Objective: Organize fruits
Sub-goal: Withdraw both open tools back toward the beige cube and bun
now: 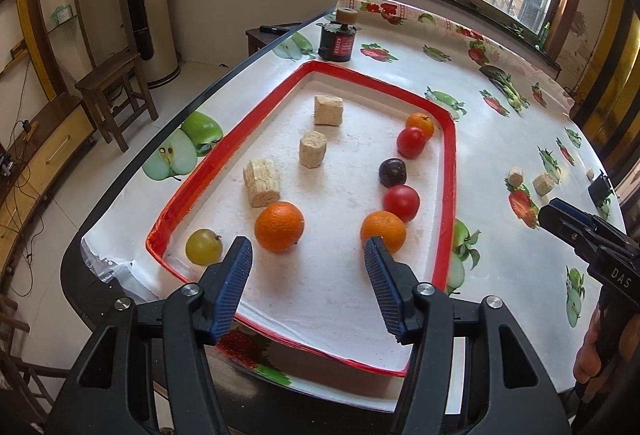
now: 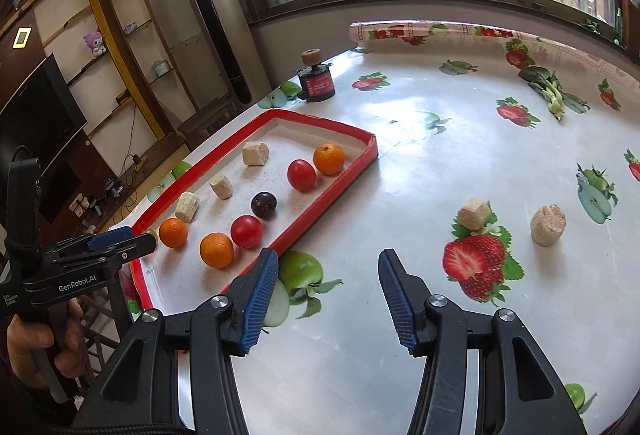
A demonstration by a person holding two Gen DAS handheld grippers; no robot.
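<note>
Seemingly between picks: the left gripper (image 1: 308,251) hangs wide and empty over the red-edged tray (image 1: 450,171) near a green grape (image 1: 204,246) and an orange (image 1: 279,226); the right gripper (image 2: 328,269), also parted and empty, hovers over bare tablecloth (image 2: 400,163), needing a target; two cork-like lumps (image 2: 474,213) lie beyond

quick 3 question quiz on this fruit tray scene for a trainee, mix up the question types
1. True or false: the left claw is holding an orange.
2. How many oranges lie inside the red-rimmed tray?
3. The two beige blocks outside the tray lie: A) on the tablecloth ahead of the right claw; B) on the stool; C) on the black jar.

Key
1. False: its jaws are open and empty.
2. Three.
3. A.
</note>
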